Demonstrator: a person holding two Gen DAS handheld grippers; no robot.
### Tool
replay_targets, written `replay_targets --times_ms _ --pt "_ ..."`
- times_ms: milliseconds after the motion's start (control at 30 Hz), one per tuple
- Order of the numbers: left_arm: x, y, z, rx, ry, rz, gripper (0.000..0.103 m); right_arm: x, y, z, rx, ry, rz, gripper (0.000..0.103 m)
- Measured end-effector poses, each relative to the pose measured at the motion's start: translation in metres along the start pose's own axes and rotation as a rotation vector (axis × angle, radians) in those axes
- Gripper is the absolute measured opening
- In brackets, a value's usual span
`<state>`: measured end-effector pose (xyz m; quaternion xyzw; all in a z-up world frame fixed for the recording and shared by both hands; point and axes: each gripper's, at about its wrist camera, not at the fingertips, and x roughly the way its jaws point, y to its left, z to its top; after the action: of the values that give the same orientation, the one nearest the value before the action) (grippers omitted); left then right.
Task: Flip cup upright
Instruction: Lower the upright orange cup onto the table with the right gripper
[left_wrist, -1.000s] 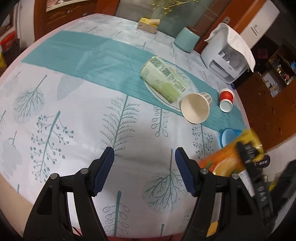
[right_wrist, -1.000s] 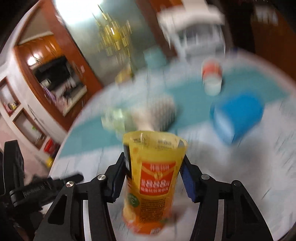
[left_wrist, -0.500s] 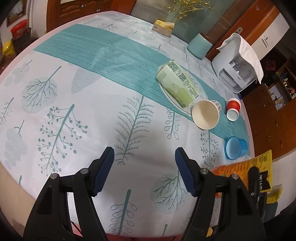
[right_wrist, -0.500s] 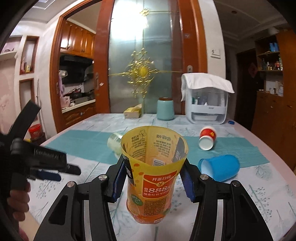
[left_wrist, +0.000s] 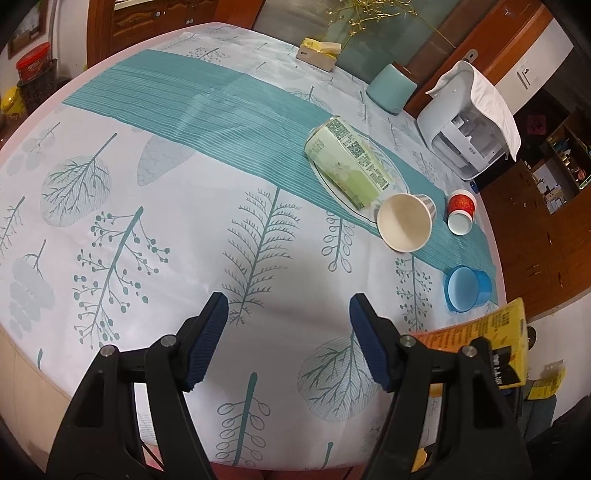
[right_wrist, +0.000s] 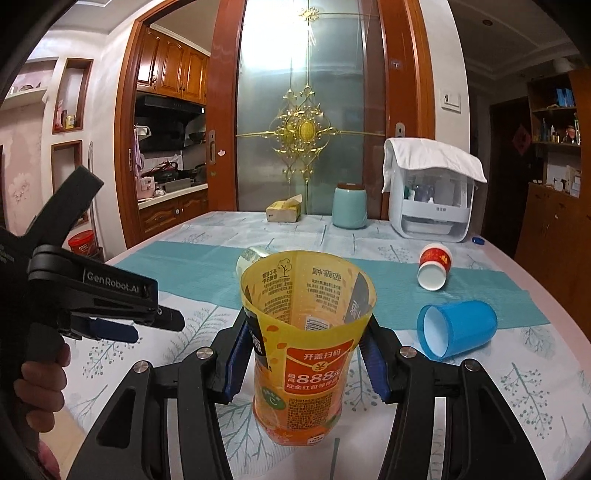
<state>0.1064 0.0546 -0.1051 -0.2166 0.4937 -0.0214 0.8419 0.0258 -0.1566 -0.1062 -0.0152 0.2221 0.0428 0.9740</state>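
Holding an orange and yellow plastic cup (right_wrist: 306, 343) upright, your right gripper (right_wrist: 304, 354) has its two blue pads pressed against the cup's sides, mouth facing up. The cup's base appears to sit just above or on the tablecloth (right_wrist: 517, 387); you cannot tell from this view whether it is touching. Your left gripper (left_wrist: 288, 339) hangs over the near edge of the table with its pads spread wide and nothing between them.

Taking the orange cup as your landmark: a blue cup (right_wrist: 456, 328) lies on its side just to its right, mouth turned toward you. Farther back and to the right, a red and white cup (right_wrist: 434, 266) also lies tipped over. Behind the orange cup lies a pale green cup (left_wrist: 347, 162) resting on a plate (left_wrist: 397, 173), and a paper cup (left_wrist: 406, 221) on its side beside that, seen best from the left camera.

By the look of it, the flip itself is finished and you are at the set-down step. Next calls for lowering the cup until its base rests flat, then spreading the pads gently so the light plastic does not tip over.
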Motion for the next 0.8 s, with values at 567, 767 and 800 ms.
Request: replay_targets --times_ms 567,767,800 --pt "0.004 -0.008 -0.002 0.024 0.011 -0.001 0.066 0.013 0.016 -0.043 -0.081 0.045 0.002 0.054" --pt "-0.001 -0.015 -0.003 0.042 0.007 -0.018 0.066 0.010 0.016 -0.045 -0.064 0.059 0.006 0.054" --pt "-0.002 -0.017 -0.004 0.047 0.006 -0.022 0.066 0.009 0.015 -0.042 -0.065 0.061 0.007 0.054"
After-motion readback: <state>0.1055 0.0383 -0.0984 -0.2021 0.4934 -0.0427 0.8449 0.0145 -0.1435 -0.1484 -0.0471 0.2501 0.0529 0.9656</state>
